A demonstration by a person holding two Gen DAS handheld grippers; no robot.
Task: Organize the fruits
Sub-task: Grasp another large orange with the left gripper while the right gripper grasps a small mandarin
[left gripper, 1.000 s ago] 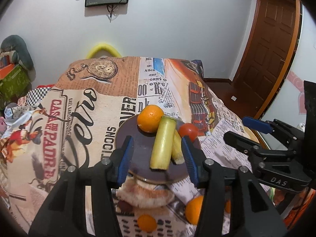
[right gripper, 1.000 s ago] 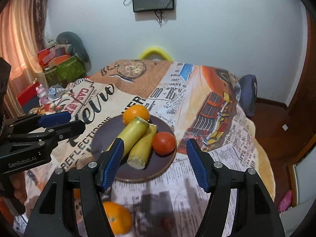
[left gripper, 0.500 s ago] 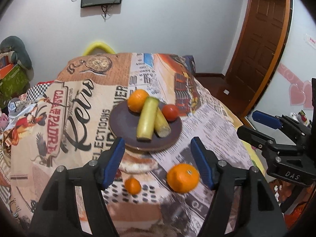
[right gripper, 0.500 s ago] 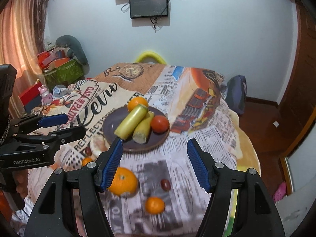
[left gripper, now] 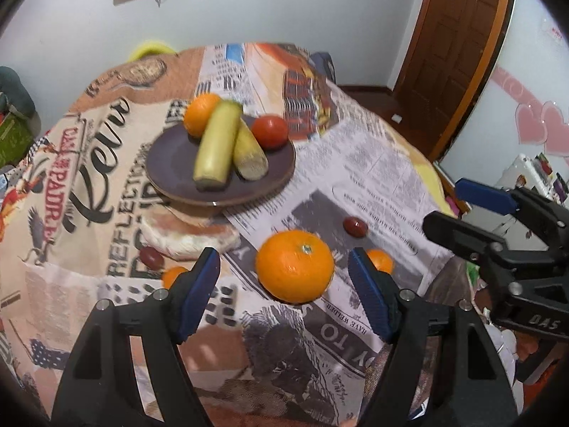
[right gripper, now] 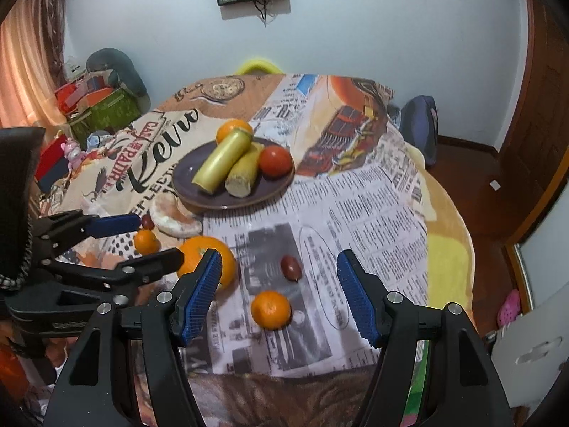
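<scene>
Left gripper [left gripper: 284, 284]: lowest in the left wrist view, fingers released; the jaws have just been opening, and the large orange [left gripper: 295, 271] sits framed in the gap, no pad pressing on it.
Right gripper [right gripper: 279, 293]: bottom of the right wrist view, fingers released and bare; the small mandarin [right gripper: 271, 309] lies in the gap between them, untouched.
Loose fruit, mid-frame: a dark red date [right gripper: 291, 267] just above the mandarin; a second small mandarin [right gripper: 146, 242] at centre left beside the left gripper's arm; another dark date [left gripper: 151, 257] near it.
Flat bread [right gripper: 176, 219]: on the cloth, touching the plate's near rim.
Plate [right gripper: 188, 181]: upper centre on the counter [right gripper: 373, 213], carrying an orange [right gripper: 231, 130], two yellow-green stalks [right gripper: 224, 160] and a tomato [right gripper: 275, 161].
Step in hand: judged to be the approach for a pick, each gripper lined up on its own loose fruit.
Next move calls for: lowering until the pads flank the fruit at its widest, then closing gently, since round fruit may roll off the cloth, and carrying it to the free left part of the plate.
</scene>
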